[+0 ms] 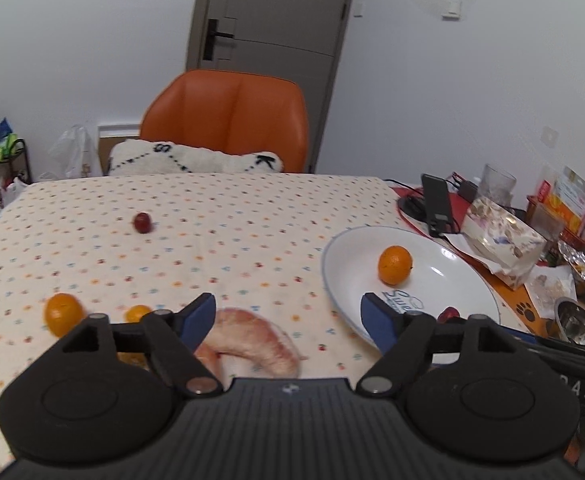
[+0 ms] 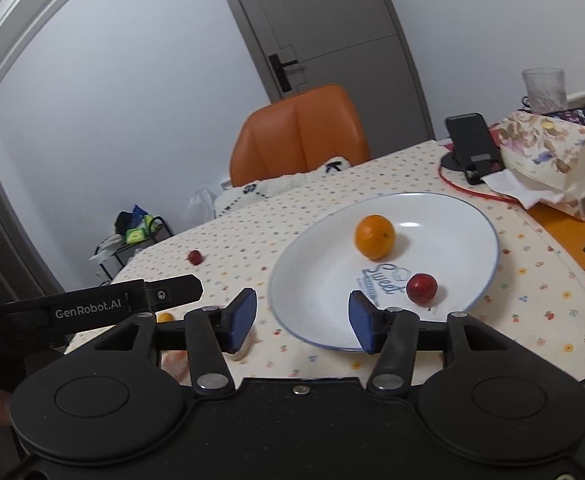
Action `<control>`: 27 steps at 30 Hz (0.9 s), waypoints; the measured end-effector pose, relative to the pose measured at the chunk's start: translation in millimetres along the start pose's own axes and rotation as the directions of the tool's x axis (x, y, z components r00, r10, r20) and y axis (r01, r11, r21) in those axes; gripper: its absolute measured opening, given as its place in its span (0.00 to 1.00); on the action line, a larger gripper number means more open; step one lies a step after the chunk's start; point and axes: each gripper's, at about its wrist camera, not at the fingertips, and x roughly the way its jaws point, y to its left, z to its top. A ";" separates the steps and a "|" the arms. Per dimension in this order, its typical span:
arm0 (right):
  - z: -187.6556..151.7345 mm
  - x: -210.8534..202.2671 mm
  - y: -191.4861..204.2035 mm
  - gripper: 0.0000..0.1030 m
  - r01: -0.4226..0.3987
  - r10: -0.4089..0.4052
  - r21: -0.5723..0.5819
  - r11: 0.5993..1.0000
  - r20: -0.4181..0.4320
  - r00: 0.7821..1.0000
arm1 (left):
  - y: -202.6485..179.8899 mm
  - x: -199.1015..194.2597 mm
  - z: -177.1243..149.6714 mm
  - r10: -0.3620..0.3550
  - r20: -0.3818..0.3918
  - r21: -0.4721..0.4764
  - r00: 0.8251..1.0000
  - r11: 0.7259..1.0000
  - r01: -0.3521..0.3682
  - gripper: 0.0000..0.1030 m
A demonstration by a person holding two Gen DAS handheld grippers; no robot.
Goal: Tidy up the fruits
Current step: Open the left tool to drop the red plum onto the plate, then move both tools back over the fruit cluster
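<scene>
White plate is seen on the table, blue-rimmed, "Sweet" printed inside. Two fruits are held in it: an orange near centre and a small red fruit at about 4 o'clock from the orange, apart from it.

Remaining fruit is left loose on the dotted tablecloth: a second red fruit far out at 10 o'clock from the left gripper, a mandarin at 9 o'clock, and a smaller orange fruit just beside the left finger, partly hidden by the linkage.

Left gripper is spread wide, nothing between the blue pads. Right gripper is likewise released and empty, held over the near rim of the plate.

At 2 o'clock of the plate: a floral tissue pack, a black phone on a stand, and a clear glass behind. An orange chair with a white cushion is placed at the far table edge, at 12 o'clock. Grey door and white walls lie behind.
</scene>
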 end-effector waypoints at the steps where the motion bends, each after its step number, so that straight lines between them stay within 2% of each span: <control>1: 0.0 -0.7 2.4 0.53 -0.006 0.006 -0.003 1.000 0.001 1.000 | 2.0 -2.8 0.1 0.007 0.004 0.000 1.000 1.000 -0.007 0.77; 6: -1.5 -5.5 13.5 0.73 -0.038 0.038 -0.016 0.999 0.017 0.999 | 13.6 -15.6 -0.9 0.027 0.018 -0.018 0.999 0.999 -0.027 0.82; 15: -0.6 -13.7 30.1 0.95 -0.050 0.053 -0.033 0.998 0.078 0.996 | 35.7 -35.8 -5.2 0.055 0.039 -0.040 0.998 0.998 -0.053 0.85; 18: -1.6 -16.6 36.5 1.00 -0.053 0.056 -0.035 0.998 0.101 0.993 | 43.8 -41.0 -6.5 0.067 0.045 -0.047 0.997 0.997 -0.065 0.86; 27: -5.6 -11.5 60.1 1.00 -0.024 0.037 -0.115 0.993 0.113 0.993 | 68.3 -51.4 -14.8 0.089 0.045 -0.075 0.995 0.993 -0.086 0.88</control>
